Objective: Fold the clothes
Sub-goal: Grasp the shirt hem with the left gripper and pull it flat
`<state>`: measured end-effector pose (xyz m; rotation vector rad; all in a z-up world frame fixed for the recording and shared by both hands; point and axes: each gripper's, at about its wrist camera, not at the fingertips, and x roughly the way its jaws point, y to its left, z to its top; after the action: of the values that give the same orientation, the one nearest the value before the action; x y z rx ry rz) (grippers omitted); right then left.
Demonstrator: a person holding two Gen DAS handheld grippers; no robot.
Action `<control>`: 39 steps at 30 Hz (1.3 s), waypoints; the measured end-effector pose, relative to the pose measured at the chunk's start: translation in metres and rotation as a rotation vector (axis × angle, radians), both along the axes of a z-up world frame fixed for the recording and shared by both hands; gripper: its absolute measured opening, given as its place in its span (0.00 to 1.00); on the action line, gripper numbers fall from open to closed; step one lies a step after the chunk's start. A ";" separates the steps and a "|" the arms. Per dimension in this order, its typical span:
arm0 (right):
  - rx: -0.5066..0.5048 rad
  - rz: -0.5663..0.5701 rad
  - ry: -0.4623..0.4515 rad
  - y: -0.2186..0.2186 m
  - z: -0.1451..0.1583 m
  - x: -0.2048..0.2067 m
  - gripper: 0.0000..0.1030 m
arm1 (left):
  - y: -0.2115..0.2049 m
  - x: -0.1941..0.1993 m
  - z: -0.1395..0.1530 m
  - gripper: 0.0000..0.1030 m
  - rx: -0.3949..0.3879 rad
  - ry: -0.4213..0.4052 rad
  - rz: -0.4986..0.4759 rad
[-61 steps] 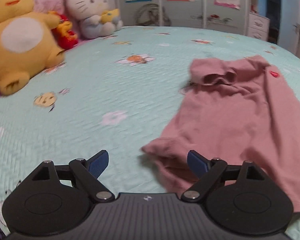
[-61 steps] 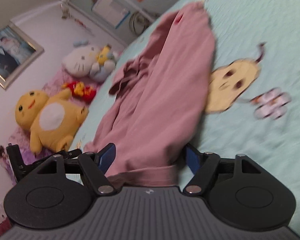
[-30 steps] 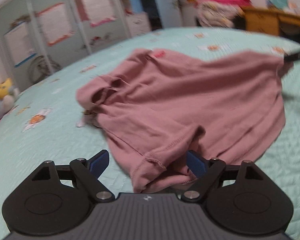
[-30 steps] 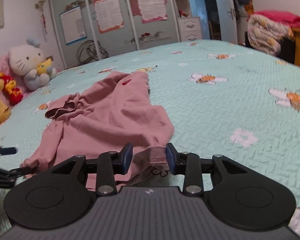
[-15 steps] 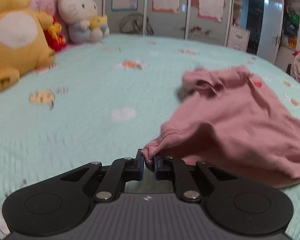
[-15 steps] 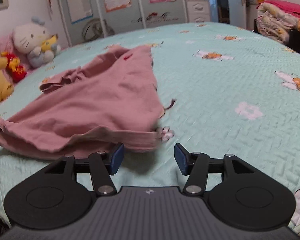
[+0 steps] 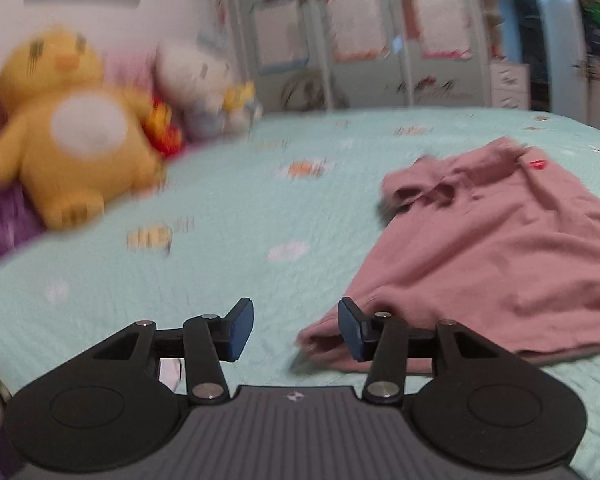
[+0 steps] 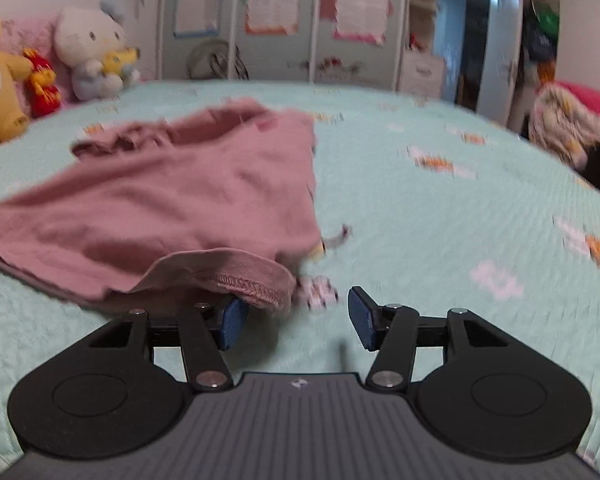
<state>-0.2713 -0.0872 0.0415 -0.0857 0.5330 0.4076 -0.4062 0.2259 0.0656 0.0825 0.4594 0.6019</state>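
Observation:
A dusty-pink garment lies spread on the mint-green bedspread, its crumpled collar end at the far side. In the left wrist view my left gripper stands open, with the garment's near left corner lying just past its right finger. In the right wrist view the same garment fills the left half. Its near right hem corner curls up, showing the stitched underside. My right gripper is open, its left finger under that curled hem, nothing held between the pads.
Plush toys sit at the bed's head: a big yellow chick, a small red toy, a white cat. Wardrobe doors with posters stand behind. Piled bedding lies at the far right. Bare bedspread stretches right of the garment.
My left gripper was shut on the garment's corner half a second ago; it has opened and the corner has dropped onto the bed. The right gripper stays open and the hem has settled lower.

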 end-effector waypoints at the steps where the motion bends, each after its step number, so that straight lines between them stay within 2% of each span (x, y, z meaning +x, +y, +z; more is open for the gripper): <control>1: 0.001 0.007 -0.017 0.001 0.002 0.001 0.54 | -0.013 0.000 0.004 0.56 0.027 -0.017 -0.044; 4: 0.005 0.027 -0.068 0.002 0.009 0.006 0.54 | -0.057 0.008 0.012 0.62 0.104 -0.038 -0.234; 6: 0.038 0.035 -0.068 0.003 0.013 0.014 0.54 | -0.089 0.028 0.012 0.71 0.146 -0.011 -0.381; 10: 0.143 0.049 -0.024 -0.002 0.019 0.032 0.54 | -0.143 0.080 0.004 0.72 0.199 0.024 -0.636; 12: 0.173 0.054 -0.017 -0.006 0.023 0.037 0.54 | -0.163 0.108 -0.003 0.72 0.218 0.045 -0.713; 14: 0.217 0.052 -0.003 -0.010 0.025 0.040 0.54 | -0.172 0.137 -0.010 0.72 0.187 0.089 -0.773; 16: 0.254 0.051 0.013 -0.017 0.026 0.044 0.54 | -0.175 0.168 -0.017 0.51 0.122 0.150 -0.818; 17: 0.269 0.051 0.021 -0.021 0.027 0.046 0.54 | -0.171 0.179 -0.017 0.19 0.082 0.161 -0.816; 18: 0.275 0.055 0.026 -0.023 0.027 0.048 0.54 | -0.165 0.190 -0.016 0.09 0.040 0.166 -0.806; 20: 0.302 0.069 0.034 -0.030 0.026 0.045 0.54 | -0.147 0.204 -0.006 0.10 -0.048 0.130 -0.771; 21: 0.322 0.078 0.039 -0.034 0.025 0.043 0.54 | -0.141 0.207 -0.001 0.09 -0.056 0.111 -0.744; 23: 0.362 0.095 0.048 -0.042 0.024 0.037 0.54 | -0.131 0.212 0.008 0.09 -0.054 0.079 -0.686; 26: 0.349 0.103 0.064 -0.045 0.013 0.029 0.54 | -0.119 0.217 0.016 0.09 -0.079 0.055 -0.626; 30: 0.284 0.172 0.061 -0.027 0.005 0.029 0.54 | -0.114 0.207 0.015 0.09 -0.080 0.055 -0.594; 34: 0.290 0.278 0.030 -0.012 0.009 0.037 0.54 | -0.110 0.202 0.017 0.10 -0.080 0.040 -0.572; 36: 0.329 0.307 0.060 -0.011 0.010 0.051 0.53 | -0.108 0.201 0.019 0.11 -0.083 0.029 -0.561; 38: 0.375 0.257 0.117 -0.020 0.003 0.070 0.53 | -0.105 0.203 0.019 0.11 -0.085 0.023 -0.554; 39: 0.390 0.238 0.149 -0.022 -0.002 0.078 0.48 | -0.105 0.204 0.019 0.11 -0.086 0.022 -0.553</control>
<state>-0.1935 -0.1096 0.0394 0.2607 0.5835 0.7475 -0.2025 0.1208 0.0842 0.1285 0.4580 0.0385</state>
